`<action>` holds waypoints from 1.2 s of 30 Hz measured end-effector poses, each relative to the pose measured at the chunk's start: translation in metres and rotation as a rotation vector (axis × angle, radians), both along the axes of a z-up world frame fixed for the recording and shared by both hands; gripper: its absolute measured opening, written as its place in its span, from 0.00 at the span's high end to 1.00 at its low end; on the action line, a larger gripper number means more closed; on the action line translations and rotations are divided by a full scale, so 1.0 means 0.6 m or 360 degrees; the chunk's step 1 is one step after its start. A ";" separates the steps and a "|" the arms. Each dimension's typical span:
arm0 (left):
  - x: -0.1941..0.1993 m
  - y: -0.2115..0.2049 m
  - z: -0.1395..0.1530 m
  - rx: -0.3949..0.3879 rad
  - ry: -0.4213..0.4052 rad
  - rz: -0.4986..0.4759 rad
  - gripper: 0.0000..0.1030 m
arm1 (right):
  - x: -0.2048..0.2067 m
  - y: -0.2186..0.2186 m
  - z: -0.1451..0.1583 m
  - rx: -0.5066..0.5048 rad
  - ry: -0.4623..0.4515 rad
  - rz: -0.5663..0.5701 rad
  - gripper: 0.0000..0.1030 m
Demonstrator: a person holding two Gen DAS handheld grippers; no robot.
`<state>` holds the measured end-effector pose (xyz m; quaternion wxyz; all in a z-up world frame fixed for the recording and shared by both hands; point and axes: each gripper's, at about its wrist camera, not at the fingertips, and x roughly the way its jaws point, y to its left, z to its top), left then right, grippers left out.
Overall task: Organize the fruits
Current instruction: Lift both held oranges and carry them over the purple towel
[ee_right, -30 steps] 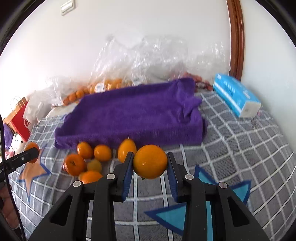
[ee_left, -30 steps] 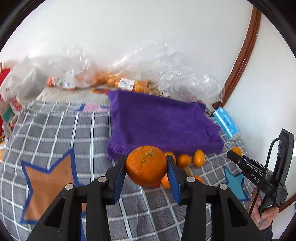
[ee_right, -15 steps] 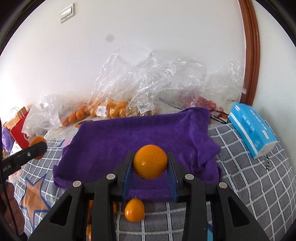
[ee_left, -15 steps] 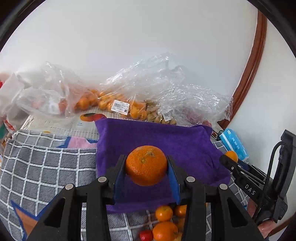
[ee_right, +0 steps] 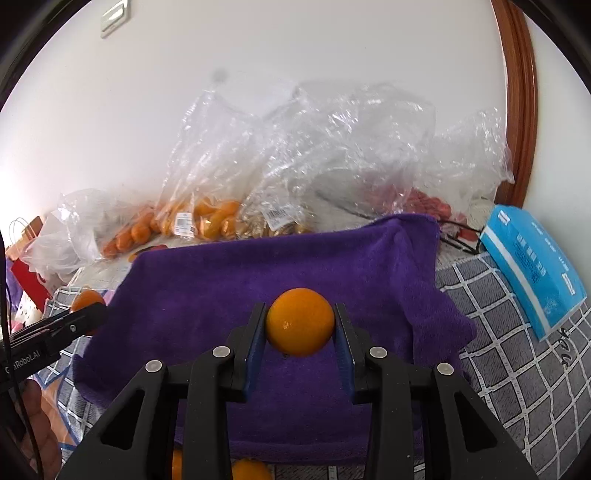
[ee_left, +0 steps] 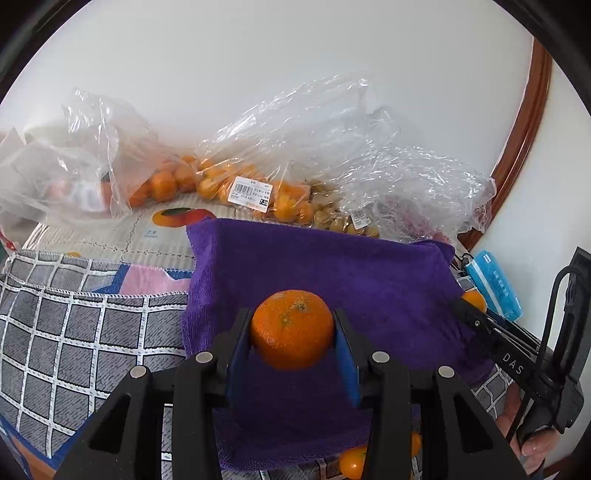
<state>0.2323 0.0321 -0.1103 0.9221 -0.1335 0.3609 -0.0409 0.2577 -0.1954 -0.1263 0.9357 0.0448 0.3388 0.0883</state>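
both grippers now over purple towel (ee_left: 369, 280), "das" on right gripper (ee_left: 466, 308)

Blue tissue pack (ee_right: 532, 269) on grey checked cloth (ee_right: 517, 354), beside wooden door frame (ee_right: 517, 103).

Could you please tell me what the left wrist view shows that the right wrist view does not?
Only the left wrist view shows the rough-skinned mandarin clamped in the left gripper, with a fruit-print mat behind the towel. Only the right wrist view shows the smooth orange fruit clamped in the right gripper, a wall switch and a red paper bag. Both show the purple towel, clear plastic bags of fruit, the blue tissue pack and the checked grey cloth.
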 end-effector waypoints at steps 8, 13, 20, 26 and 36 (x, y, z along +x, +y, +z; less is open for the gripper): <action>0.006 -0.003 -0.016 -0.0020 0.0015 -0.0026 0.61 | 0.013 -0.012 -0.029 -0.0004 0.0055 -0.0014 0.66; 0.009 -0.004 -0.022 -0.0033 0.0003 -0.0034 0.61 | 0.016 -0.008 -0.043 -0.0020 0.0094 -0.0007 0.66; 0.011 -0.006 -0.028 -0.0025 0.0011 -0.0036 0.61 | 0.015 -0.008 -0.047 -0.0035 0.0097 -0.0022 0.66; 0.015 -0.010 -0.041 -0.0002 0.0042 -0.0032 0.61 | 0.019 -0.010 -0.056 -0.0038 0.0131 -0.0028 0.66; 0.016 -0.013 -0.049 0.0011 0.0068 -0.0043 0.61 | 0.025 -0.010 -0.066 -0.0037 0.0183 -0.0037 0.66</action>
